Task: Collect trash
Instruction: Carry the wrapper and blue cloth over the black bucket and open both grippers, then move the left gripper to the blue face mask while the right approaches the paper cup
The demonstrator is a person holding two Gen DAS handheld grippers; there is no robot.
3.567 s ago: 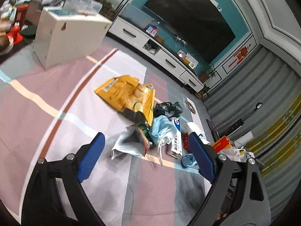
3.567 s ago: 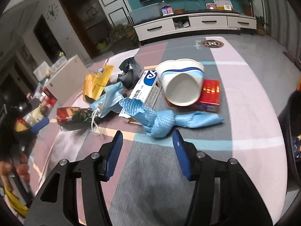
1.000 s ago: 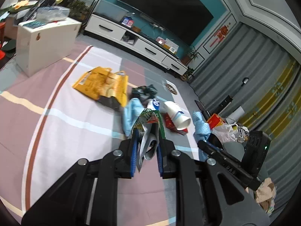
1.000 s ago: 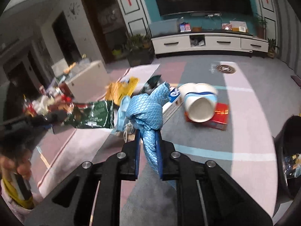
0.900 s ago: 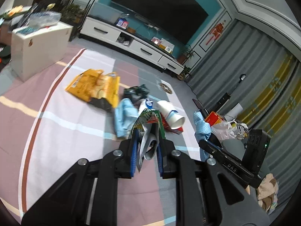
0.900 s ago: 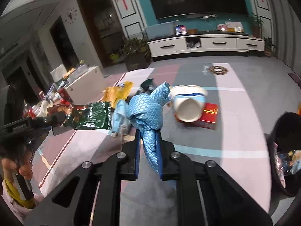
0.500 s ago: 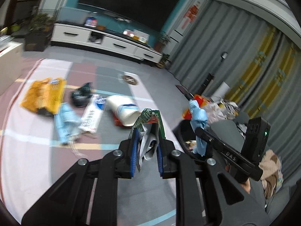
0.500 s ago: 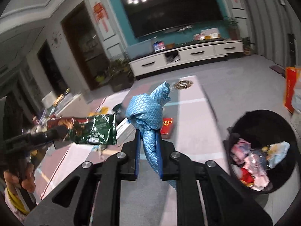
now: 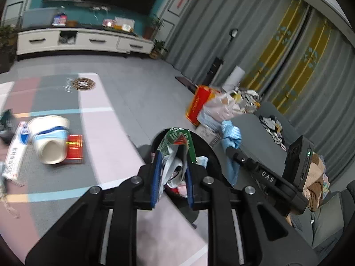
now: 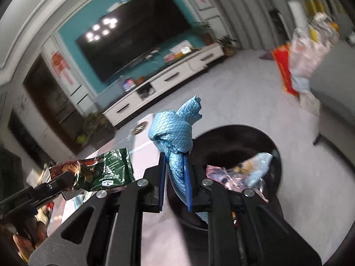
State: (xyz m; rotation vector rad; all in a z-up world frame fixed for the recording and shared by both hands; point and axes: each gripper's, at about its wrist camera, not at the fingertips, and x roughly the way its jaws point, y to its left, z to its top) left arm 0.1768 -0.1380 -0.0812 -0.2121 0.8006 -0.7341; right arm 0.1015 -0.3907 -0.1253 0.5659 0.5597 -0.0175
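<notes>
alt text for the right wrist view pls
The right gripper is shut on a knotted blue quilted cloth, held over a black trash bin that already holds crumpled wrappers. At left, the left gripper holds a green snack bag; a TV and white cabinet stand behind.

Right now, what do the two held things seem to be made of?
Blue cloth in the right gripper: likely soft woven fabric, matte, with a quilted diamond texture. Green snack bag in the left gripper: probably thin printed plastic film, glossy and creased.
</notes>
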